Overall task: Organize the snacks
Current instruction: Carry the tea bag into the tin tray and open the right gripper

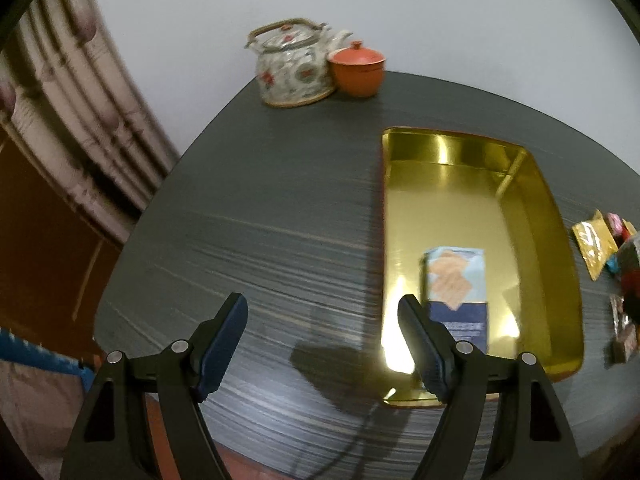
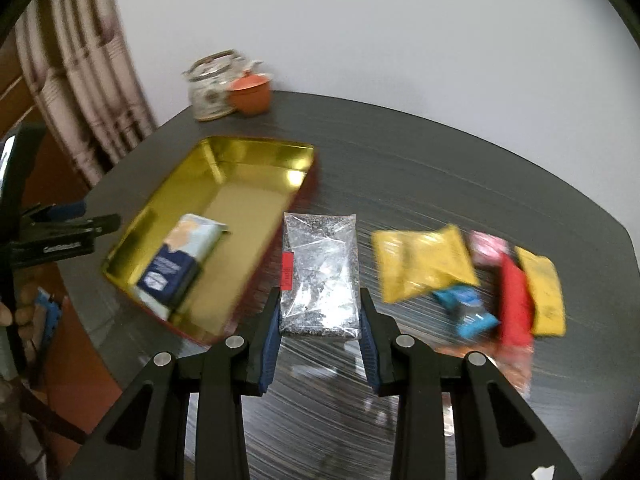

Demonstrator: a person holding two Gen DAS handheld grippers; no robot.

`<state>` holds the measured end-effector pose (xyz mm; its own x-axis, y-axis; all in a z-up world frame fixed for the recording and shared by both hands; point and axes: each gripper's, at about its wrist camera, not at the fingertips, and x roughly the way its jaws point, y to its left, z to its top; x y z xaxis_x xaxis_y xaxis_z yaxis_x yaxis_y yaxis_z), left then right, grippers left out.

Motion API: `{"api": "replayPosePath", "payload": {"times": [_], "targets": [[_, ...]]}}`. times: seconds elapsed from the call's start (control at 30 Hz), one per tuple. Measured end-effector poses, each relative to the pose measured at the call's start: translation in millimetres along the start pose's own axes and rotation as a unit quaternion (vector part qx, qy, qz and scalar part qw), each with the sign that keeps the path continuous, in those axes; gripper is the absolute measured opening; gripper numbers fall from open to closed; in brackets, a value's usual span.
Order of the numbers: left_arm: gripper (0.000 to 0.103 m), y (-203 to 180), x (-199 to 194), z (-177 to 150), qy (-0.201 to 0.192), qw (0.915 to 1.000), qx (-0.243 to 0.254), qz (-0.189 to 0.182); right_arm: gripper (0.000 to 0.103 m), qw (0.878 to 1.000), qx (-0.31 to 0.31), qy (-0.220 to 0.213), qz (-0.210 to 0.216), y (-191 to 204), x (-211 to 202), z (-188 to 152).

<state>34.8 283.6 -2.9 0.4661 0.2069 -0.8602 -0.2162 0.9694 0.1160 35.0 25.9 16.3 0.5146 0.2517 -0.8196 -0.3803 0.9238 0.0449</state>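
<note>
**Clear packet clamped in the right gripper, blue box lying in the gold tin**

Right gripper [image 2: 320, 312] first: its two blue-padded fingers press on both long sides of a clear packet [image 2: 320, 276] of dark, speckled contents, holding it above the dark table [image 2: 440, 176]. The packet's long axis runs straight away from the camera, and a small red label sits on its left edge; the writing on it is too blurred to read.

Left gripper [image 1: 322, 320] stands wide open with nothing between its fingers, over bare tabletop just left of the gold tin [image 1: 556, 216].

A blue snack box [image 1: 456, 292] lies flat in the near end of the tin, its long axis along the tin's length, dark end toward the camera. It shows crackers and a pale panel of print, unreadable.

Right of the tin, loose packets [image 2: 472, 276] lie together: yellow, pink, red, blue. At the far edge stand a patterned teapot [image 1: 290, 68] and an orange lidded cup [image 1: 357, 69], touching.
</note>
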Motion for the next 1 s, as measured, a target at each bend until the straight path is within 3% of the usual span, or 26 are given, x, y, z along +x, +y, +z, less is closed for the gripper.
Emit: {"api": "replayPosePath", "payload": {"times": [0.4, 1.0], "targets": [[0.078, 14.2, 11.0, -0.5, 0.02, 0.9993, -0.031, 0.005, 0.032, 0.997, -0.06, 0.037, 0.01, 70.6, 51.9, 22.0], [0.078, 20.0, 15.9, 0.8, 0.026, 0.9984, -0.049, 0.004, 0.032, 0.995, -0.078, 0.068, -0.007, 92.2, 94.4, 21.0]]}}
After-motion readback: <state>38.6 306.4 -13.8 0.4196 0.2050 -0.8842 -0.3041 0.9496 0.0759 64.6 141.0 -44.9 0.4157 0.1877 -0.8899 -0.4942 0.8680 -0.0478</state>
